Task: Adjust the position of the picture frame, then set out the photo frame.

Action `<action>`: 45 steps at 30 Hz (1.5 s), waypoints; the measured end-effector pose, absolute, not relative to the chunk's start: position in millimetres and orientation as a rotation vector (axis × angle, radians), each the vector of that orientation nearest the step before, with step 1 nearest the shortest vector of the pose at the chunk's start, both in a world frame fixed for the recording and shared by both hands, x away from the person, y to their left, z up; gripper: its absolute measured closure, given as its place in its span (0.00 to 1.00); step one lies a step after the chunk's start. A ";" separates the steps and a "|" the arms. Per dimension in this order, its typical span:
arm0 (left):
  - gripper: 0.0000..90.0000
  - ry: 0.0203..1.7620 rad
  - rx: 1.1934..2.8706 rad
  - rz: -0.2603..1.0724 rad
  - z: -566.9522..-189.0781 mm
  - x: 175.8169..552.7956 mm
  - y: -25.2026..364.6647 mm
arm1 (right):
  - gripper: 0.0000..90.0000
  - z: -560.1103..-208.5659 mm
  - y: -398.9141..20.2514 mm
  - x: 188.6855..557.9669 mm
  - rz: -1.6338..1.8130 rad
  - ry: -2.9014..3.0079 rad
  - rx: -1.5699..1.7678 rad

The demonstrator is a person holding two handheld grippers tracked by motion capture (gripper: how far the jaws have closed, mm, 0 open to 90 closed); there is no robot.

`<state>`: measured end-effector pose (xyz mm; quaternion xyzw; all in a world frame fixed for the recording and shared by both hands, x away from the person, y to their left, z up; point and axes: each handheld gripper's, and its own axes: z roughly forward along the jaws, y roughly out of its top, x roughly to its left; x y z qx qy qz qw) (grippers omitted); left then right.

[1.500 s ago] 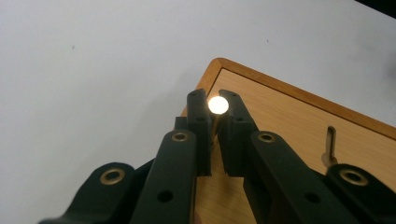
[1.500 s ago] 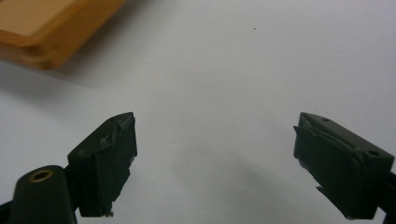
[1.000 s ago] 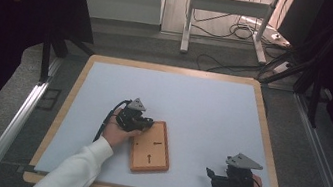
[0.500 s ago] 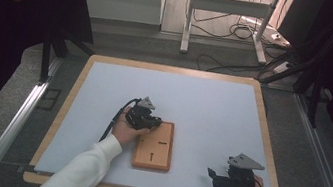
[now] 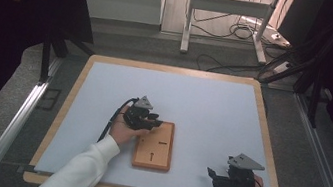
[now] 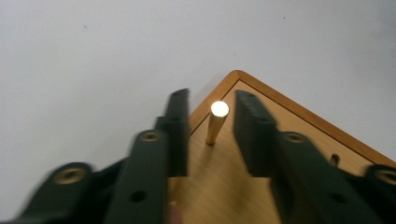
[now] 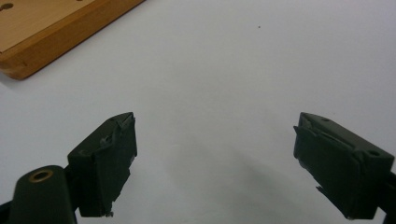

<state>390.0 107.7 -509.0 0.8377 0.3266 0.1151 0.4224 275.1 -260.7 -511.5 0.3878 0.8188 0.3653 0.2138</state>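
While no writing shows, left gripper [image 6: 212, 135] jaws flank the brass peg [image 6: 216, 122].

Wooden board [image 7: 56, 32] cut off at top edge, near jaws blurred in left gripper view

place: lab | signs: framed test table [image 5: 269, 135], floor cables [image 5: 225, 29] (loose), dark curtains [image 5: 8, 23]

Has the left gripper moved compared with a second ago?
Yes. The left gripper has shifted toward the board's far left corner, its jaws just opening around the peg without touching it.
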 end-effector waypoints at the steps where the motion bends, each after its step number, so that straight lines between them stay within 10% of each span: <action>1: 0.58 0.818 2.097 0.288 -509.0 390.0 107.7 | 0.15 -511.5 -260.7 275.1 1.014 2.272 1.076; 12: 0.37 0.774 2.120 0.321 -493.0 362.3 129.9 | 0.15 -511.7 -256.1 273.2 1.027 2.275 1.041; 45: 0.46 0.749 2.193 0.270 -512.4 386.7 118.0 | 0.15 -509.4 -239.2 263.0 1.054 2.291 0.934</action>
